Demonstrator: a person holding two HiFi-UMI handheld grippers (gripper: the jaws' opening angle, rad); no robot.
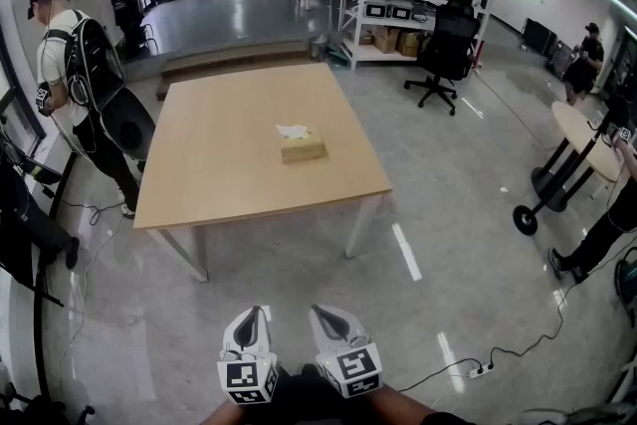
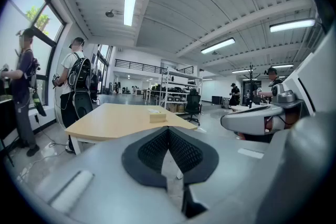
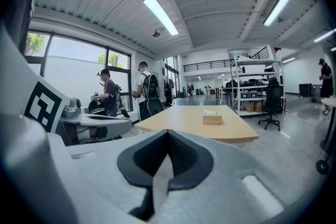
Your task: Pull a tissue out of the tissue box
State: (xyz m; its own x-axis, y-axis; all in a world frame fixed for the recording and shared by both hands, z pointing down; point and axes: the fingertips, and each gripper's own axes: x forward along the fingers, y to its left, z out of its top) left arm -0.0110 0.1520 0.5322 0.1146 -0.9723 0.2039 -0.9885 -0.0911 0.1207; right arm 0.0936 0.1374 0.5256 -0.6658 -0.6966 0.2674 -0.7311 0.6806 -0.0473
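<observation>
Wooden table point(image 1: 219, 164) bears a tan tissue box point(image 1: 304, 150), 1 tissue point(image 1: 293, 130) protruding.

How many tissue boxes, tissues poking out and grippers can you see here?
tissue box: 1
tissue poking out of it: 1
grippers: 2, the left gripper and the right gripper
Total: 4

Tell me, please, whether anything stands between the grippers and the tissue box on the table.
Nothing visible does. The tissue box sits on the wooden table, and only floor and tabletop lie between it and the left gripper and right gripper, both shut.
</observation>
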